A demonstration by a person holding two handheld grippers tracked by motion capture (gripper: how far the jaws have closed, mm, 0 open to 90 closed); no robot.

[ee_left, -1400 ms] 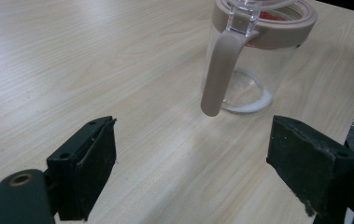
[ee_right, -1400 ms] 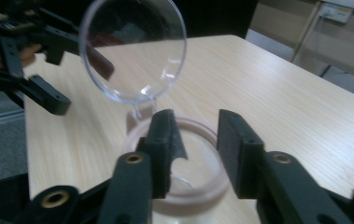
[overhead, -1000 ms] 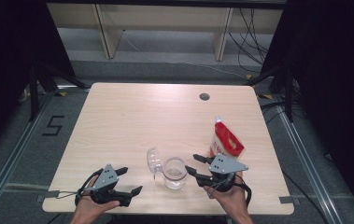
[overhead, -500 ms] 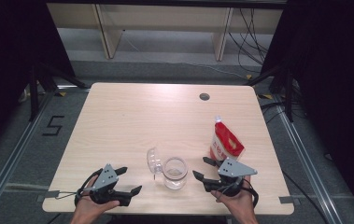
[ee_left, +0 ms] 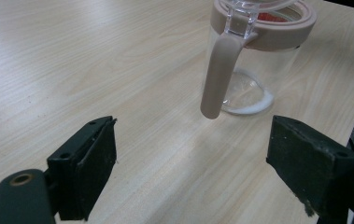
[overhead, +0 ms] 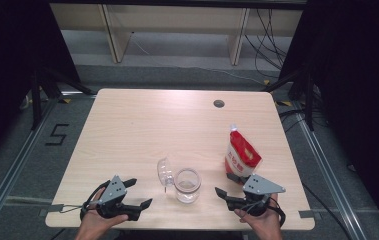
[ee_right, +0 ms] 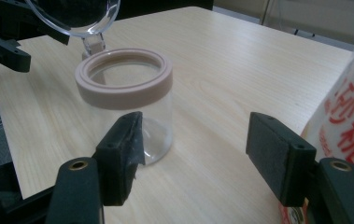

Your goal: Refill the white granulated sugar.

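Note:
A clear glass jar [overhead: 187, 185] with a beige rim stands near the table's front edge, its clear hinged lid [overhead: 164, 172] flipped open to the left. In the left gripper view the jar [ee_left: 254, 60] is ahead, its beige latch [ee_left: 219, 70] hanging down its side. A red and white pouch [overhead: 242, 157] stands upright right of the jar. My left gripper [overhead: 139, 192] rests open left of the jar, nothing between its jaws. My right gripper [overhead: 225, 184] sits open between jar and pouch; its jaws have just been opening with nothing between them. The right gripper view shows the jar [ee_right: 125, 107] beyond the left pad and the pouch [ee_right: 347, 126] at the right.
The light wooden table [overhead: 167, 125] has a round cable hole [overhead: 219, 104] at the back right. Dark curtains flank both sides, and a shelf frame stands beyond the far edge. Metal floor rails run along the table's left and right.
My right gripper has drawn back from the pouch toward the table's near edge and a little to the right. The left gripper, jar and pouch have stayed put.

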